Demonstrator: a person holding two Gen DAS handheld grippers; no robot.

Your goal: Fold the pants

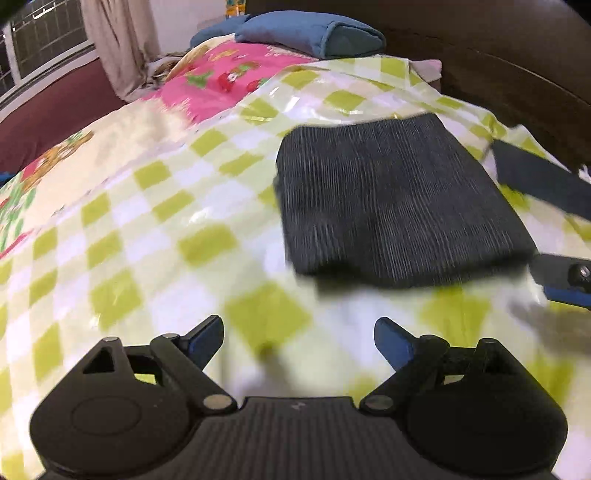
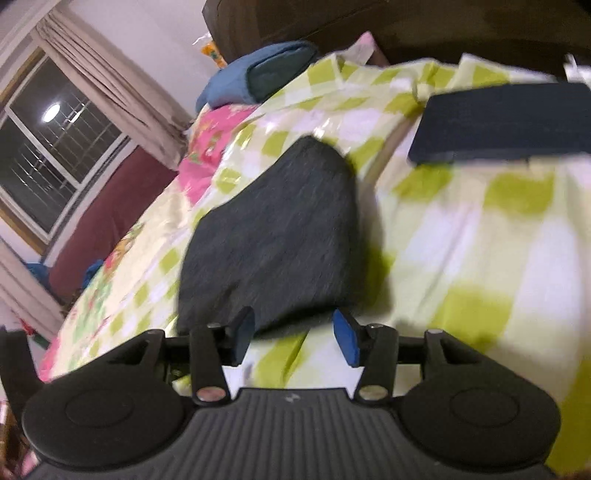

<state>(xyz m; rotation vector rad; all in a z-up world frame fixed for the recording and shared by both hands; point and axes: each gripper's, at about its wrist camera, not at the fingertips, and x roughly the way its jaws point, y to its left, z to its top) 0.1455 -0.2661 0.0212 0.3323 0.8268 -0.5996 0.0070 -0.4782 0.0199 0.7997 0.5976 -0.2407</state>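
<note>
Your folded pants (image 1: pixel 399 206) lie as a compact dark grey rectangle on the bed (image 1: pixel 155 221), on its green-and-white checked cover, right of centre in the left wrist view and straight ahead in the right wrist view. Your left tongs (image 1: pixel 299 341) hang above the bare cover near the pants' close edge, blue-padded fingers spread wide and nothing between them. Your right tongs (image 2: pixel 293 338) stand about half open just short of the pants' near edge; the pads press on no cloth, and only checked cover shows in the gap. In the left wrist view those right tongs (image 1: pixel 561 275) enter at the right edge, just beside the pants' near right corner. A flat dark blue object (image 2: pixel 506 122) lies on the cover to the far right of the pants, apart from them. At the far end of the bed sit a pink patterned cloth (image 1: pixel 221 77) and a blue pillow (image 1: pixel 310 35). A curtained window (image 2: pixel 55 147) fills the far left.
</note>
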